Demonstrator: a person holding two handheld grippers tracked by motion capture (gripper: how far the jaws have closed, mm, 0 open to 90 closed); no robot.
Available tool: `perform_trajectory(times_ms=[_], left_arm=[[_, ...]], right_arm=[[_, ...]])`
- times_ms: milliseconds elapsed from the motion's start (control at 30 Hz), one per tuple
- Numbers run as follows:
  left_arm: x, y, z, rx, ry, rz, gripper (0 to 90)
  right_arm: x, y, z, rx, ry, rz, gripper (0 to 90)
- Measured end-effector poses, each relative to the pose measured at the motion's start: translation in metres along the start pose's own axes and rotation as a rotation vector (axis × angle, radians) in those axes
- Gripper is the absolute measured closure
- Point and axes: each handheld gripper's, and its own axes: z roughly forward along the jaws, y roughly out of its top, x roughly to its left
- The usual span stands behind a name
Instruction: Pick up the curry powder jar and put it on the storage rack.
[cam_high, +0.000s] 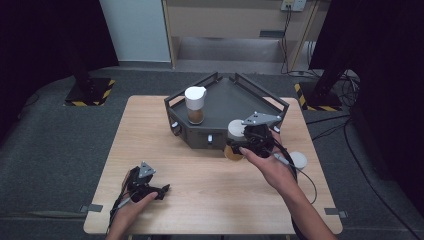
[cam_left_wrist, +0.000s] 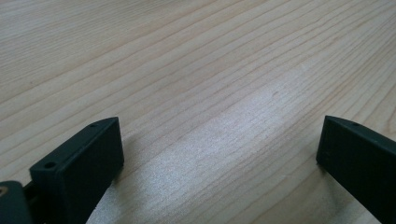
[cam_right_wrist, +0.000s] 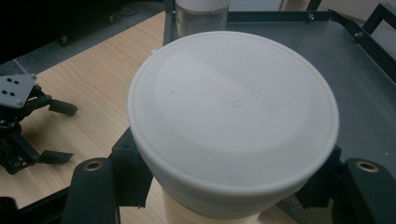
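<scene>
Where the pale wooden table (cam_high: 200, 185) stands, the floor is dark grey carpet, with black stands on yellow-and-black striped bases at either side and a light wall with a wooden cabinet and a socket plate behind. Fine straight grain runs across the tabletop, and a soft sheen lies on it between the jaws in the left gripper view.

Faint raised lettering crosses the top of the white lid (cam_right_wrist: 233, 107); it is too shallow to read, though it may be two short words.

That lid is round, matte plastic with a stepped rim, and caps a jar (cam_high: 234, 145) with a tan lower part. The right tool (cam_high: 248, 142) is clamped on the jar just below the lid, its black jaws pressing either side, and holds it at the front edge of a dark metal tray (cam_high: 235, 100), a wedge-shaped platform with low railings and small knobs on its front face. On the tray stands a second jar (cam_high: 195, 106), clear-walled, white-capped, with brown contents at the bottom.

Near the table's front left, the left tool (cam_high: 150, 186) rests with its blocky black jaws spread wide and nothing between them. A small white disc (cam_high: 298, 160) lies on the table just right of the right hand.
</scene>
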Motion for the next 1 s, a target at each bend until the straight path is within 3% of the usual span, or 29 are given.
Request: perform_trajectory(times_ms=[1000], left_arm=[[0.000,0.000,0.000,0.001,0.000,0.000,0.0]], right_arm=[[-0.002,0.044,0.016,0.010,-0.014,-0.017,34.7]])
